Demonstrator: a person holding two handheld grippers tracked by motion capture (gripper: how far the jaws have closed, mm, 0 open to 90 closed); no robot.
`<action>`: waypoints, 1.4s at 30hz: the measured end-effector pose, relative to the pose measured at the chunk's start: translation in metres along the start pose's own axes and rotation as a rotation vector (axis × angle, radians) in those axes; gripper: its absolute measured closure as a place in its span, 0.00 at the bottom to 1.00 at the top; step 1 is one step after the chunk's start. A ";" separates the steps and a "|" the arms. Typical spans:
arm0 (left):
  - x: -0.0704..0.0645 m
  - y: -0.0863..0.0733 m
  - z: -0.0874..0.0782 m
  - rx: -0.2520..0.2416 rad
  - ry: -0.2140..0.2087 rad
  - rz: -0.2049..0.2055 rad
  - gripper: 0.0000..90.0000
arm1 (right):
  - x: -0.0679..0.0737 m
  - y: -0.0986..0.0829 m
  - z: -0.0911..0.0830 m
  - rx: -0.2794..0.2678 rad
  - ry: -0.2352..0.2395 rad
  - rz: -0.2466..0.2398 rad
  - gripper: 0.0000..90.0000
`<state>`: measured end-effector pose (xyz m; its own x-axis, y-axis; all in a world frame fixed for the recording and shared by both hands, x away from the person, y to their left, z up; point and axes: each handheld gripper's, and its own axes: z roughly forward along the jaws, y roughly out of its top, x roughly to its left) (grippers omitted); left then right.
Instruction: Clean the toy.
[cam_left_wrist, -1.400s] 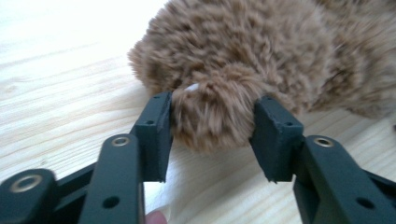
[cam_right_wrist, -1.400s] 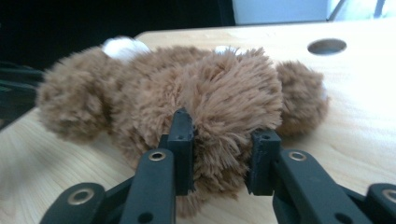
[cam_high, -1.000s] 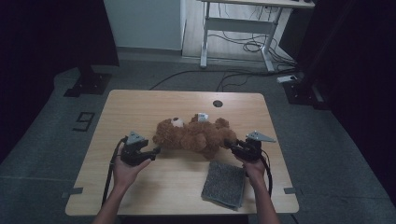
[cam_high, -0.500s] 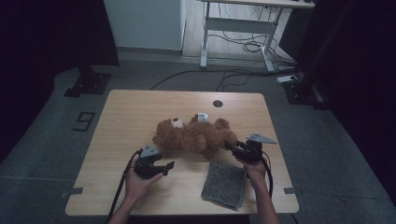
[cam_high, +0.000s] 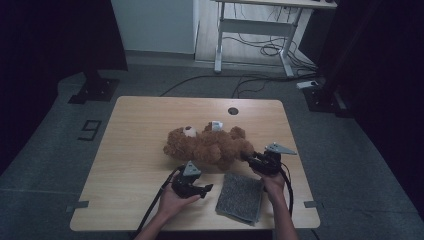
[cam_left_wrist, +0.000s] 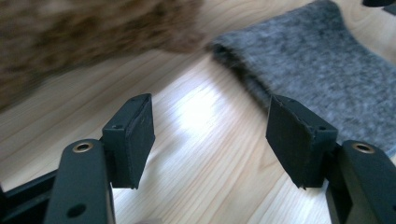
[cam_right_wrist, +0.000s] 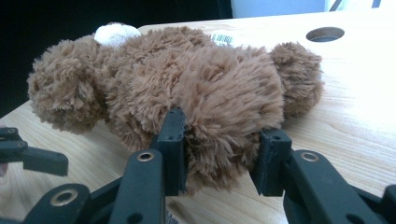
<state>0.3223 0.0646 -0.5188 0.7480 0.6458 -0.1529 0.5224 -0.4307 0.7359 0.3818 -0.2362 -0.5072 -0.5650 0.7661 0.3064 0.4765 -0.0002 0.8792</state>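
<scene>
A brown plush teddy bear (cam_high: 207, 145) lies on its back in the middle of the wooden table (cam_high: 140, 125). My right gripper (cam_high: 248, 156) is at the bear's right end, shut on a furry leg (cam_right_wrist: 219, 93) that bulges between the two jaws. A folded grey cloth (cam_high: 240, 197) lies flat near the front edge, just below the bear. My left gripper (cam_high: 206, 191) hovers low beside the cloth's left edge, pointing right. It is open, with only bare wood between its fingers (cam_left_wrist: 135, 135). The cloth (cam_left_wrist: 327, 70) reaches the right-hand jaw in the left gripper view.
A round cable hole (cam_high: 232, 110) sits in the tabletop behind the bear. A white tag (cam_right_wrist: 222, 37) shows on the bear's body. Beyond the table stand a white desk frame (cam_high: 250, 30) with cables on the floor and dark stands at both sides.
My left gripper has moved right and toward the front edge, from the bear's left side to beside the grey cloth. The right gripper has held its place on the bear.
</scene>
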 end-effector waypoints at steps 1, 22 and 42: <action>0.000 0.000 0.000 0.000 0.000 0.000 0.36 | 0.000 0.000 0.000 0.001 0.000 0.001 0.69; -0.036 0.025 0.040 0.012 -0.056 0.052 0.34 | -0.003 -0.002 0.000 0.008 0.010 0.015 0.69; -0.059 0.024 0.074 0.130 -0.017 0.126 0.26 | -0.004 -0.002 0.000 0.014 0.017 0.023 0.68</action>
<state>0.3213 -0.0306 -0.5411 0.8170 0.5715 -0.0763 0.4716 -0.5861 0.6589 0.3827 -0.2396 -0.5104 -0.5652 0.7549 0.3328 0.4989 -0.0086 0.8666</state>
